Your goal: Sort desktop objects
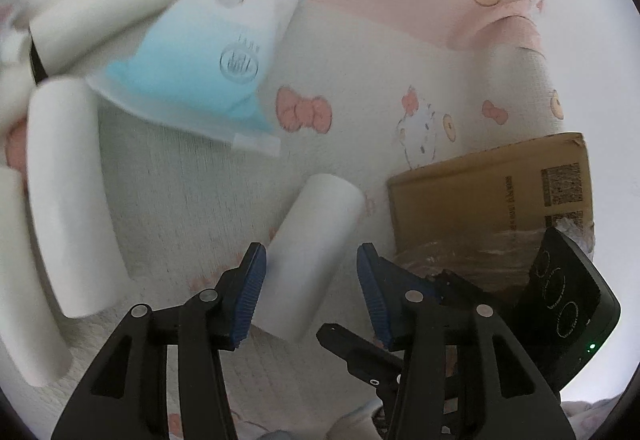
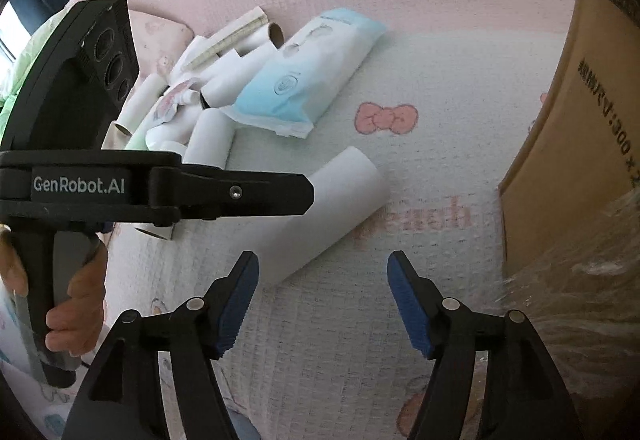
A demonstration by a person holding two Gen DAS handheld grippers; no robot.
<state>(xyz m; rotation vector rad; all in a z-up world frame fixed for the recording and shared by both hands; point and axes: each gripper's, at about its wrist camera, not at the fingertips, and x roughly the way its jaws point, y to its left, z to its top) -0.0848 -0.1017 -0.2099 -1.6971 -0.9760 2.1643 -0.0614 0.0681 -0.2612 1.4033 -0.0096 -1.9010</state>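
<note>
Blue-padded fingers of the left gripper point(image 1: 310, 292) sit closest to the lens, spread wide and straddling the near end of a white paper tube point(image 1: 316, 252); neither pad looks to be pressing the tube, though motion blur makes that hard to be sure of. At the far left of this view lie more white tubes point(image 1: 70, 196), one long and tilted, with a heap of others point(image 1: 100, 8) jumbled at the upper left. Just right of that heap a blue and white wipes pack point(image 1: 212, 52) rests on the patterned cloth point(image 1: 352, 72), its sealed end pointing toward the camera. A cardboard box point(image 1: 492, 200) stands further right, near the tube, and the other gripper's black body shows in front of it. From the right wrist, the left gripper point(image 2: 304, 196) reaches in from the left, held in a hand point(image 2: 76, 304), its tip over the white paper tube point(image 2: 340, 208), which lies diagonally on the cloth point(image 2: 432, 88). Behind are the tube heap point(image 2: 200, 88) and the wipes pack point(image 2: 308, 76). The right gripper point(image 2: 322, 304) hangs wide open over bare cloth, holding nothing, near the tube's lower end. The cardboard box point(image 2: 568, 128) fills the right edge.
</note>
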